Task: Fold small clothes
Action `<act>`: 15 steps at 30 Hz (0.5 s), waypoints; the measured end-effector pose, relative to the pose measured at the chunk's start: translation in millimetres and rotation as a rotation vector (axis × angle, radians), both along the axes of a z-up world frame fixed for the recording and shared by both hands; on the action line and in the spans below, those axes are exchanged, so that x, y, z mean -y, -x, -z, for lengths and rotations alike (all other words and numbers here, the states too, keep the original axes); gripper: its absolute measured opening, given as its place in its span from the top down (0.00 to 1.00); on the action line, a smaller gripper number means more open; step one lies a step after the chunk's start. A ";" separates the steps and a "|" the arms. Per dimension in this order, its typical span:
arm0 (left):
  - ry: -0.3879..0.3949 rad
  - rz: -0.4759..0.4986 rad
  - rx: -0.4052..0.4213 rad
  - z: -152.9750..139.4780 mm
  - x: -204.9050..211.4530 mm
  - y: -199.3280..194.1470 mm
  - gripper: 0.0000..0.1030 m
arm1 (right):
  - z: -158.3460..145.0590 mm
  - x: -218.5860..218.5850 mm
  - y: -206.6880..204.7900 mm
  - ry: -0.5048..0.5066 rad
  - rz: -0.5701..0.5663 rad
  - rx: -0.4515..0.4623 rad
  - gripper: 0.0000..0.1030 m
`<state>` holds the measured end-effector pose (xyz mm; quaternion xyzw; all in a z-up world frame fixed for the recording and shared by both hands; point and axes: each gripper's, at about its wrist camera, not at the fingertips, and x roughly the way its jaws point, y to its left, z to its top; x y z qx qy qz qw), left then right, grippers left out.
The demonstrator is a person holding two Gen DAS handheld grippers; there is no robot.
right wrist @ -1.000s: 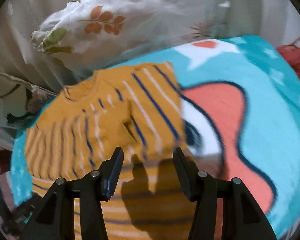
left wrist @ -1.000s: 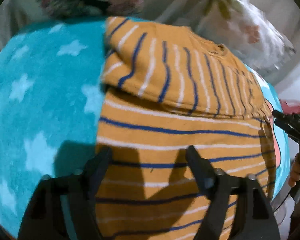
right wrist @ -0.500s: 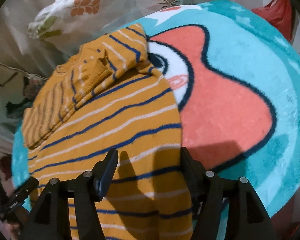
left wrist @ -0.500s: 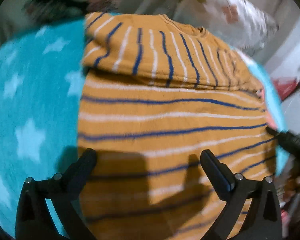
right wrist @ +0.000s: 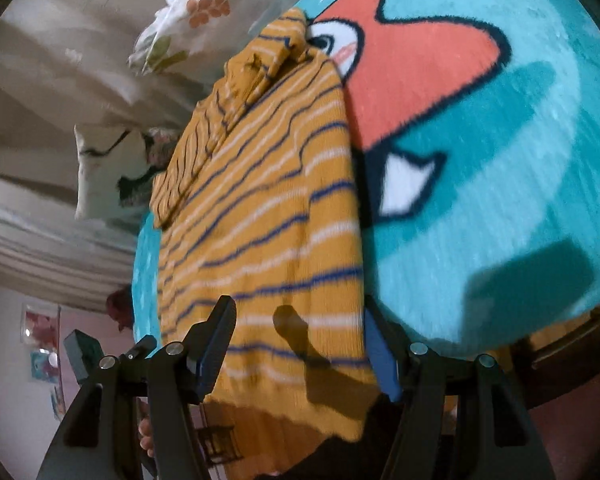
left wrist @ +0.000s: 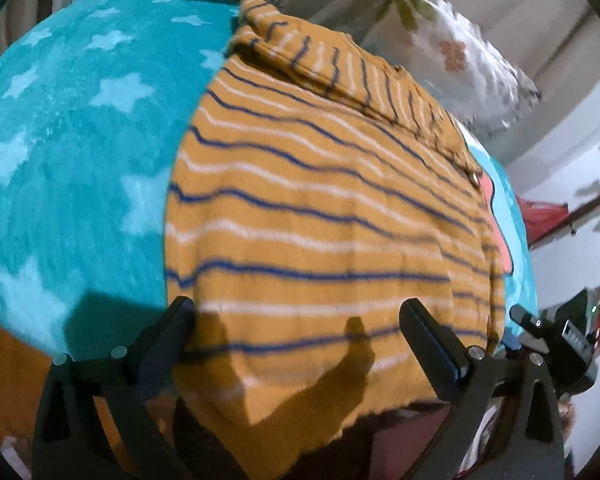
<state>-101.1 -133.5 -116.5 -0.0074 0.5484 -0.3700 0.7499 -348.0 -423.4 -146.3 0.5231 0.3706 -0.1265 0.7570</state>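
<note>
Both my left gripper (left wrist: 296, 344) and right gripper (right wrist: 300, 344) gape empty over the soft, limp striped sweater (left wrist: 320, 208), best pinched at its overhanging hem corners.

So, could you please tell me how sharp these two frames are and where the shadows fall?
Left wrist view: the striped shirt is motion-smeared, and the left claw casts dark shadows on its hem; fisheye bulges the blanket. Right wrist view: similar smear, with the right claw shadowing hem and blanket.

matte black left claw (left wrist: 298, 334) and right claw (right wrist: 300, 338), silver screws, blue inner finger pads (right wrist: 378, 354)
</note>
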 end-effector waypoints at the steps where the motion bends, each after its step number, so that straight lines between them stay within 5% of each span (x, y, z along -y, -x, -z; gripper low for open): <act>1: -0.003 0.004 0.006 -0.3 0.8 3.7 0.02 | -1.0 -4.0 1.5 0.003 -0.011 -0.004 0.35; 5: -0.010 0.004 0.008 -4.4 -5.5 7.9 0.27 | -0.3 -16.0 -2.1 0.010 -0.051 -0.022 0.35; 11: 0.181 -0.146 -0.187 -0.5 -52.1 -18.9 0.27 | 13.4 -28.3 -1.7 -0.055 -0.086 -0.030 0.35; 15: 0.203 -0.200 -0.187 -4.1 -73.8 -29.7 0.27 | 20.7 -36.5 -7.4 -0.080 -0.111 -0.032 0.36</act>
